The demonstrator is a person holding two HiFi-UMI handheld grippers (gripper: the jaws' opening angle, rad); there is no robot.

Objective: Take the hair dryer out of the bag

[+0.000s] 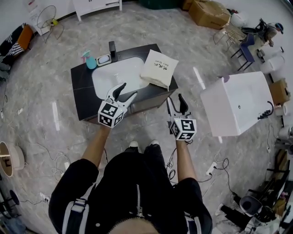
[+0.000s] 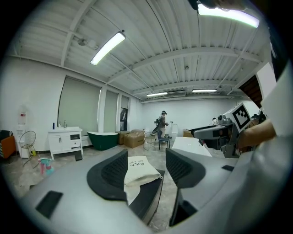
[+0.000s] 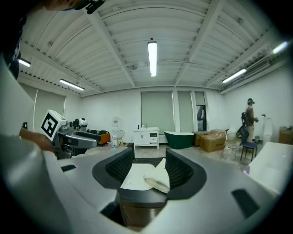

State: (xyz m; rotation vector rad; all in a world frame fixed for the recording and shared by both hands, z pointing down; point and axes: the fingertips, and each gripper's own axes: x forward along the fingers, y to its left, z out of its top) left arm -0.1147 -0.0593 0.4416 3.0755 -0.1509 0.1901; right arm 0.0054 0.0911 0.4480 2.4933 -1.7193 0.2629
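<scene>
A cream drawstring bag (image 1: 159,68) with dark print lies closed on the right part of a black vanity top (image 1: 82,87), beside the white sink basin (image 1: 114,73). No hair dryer shows. My left gripper (image 1: 126,91) hangs open over the counter's front edge, short of the bag, with nothing between its fingers. My right gripper (image 1: 175,101) is open too, in front of the counter's right corner. In the left gripper view the bag (image 2: 139,169) shows between the open jaws of my left gripper (image 2: 147,168), still at a distance. The right gripper view shows the bag (image 3: 158,179) and basin (image 3: 132,176) beyond the right gripper (image 3: 149,171).
A teal bottle (image 1: 90,60), a small white dish (image 1: 104,60) and a black faucet (image 1: 112,49) stand at the counter's back left. A white tub (image 1: 240,105) sits to the right, with cardboard boxes (image 1: 209,13) behind it. Cables trail on the floor. A person (image 2: 162,122) stands far off.
</scene>
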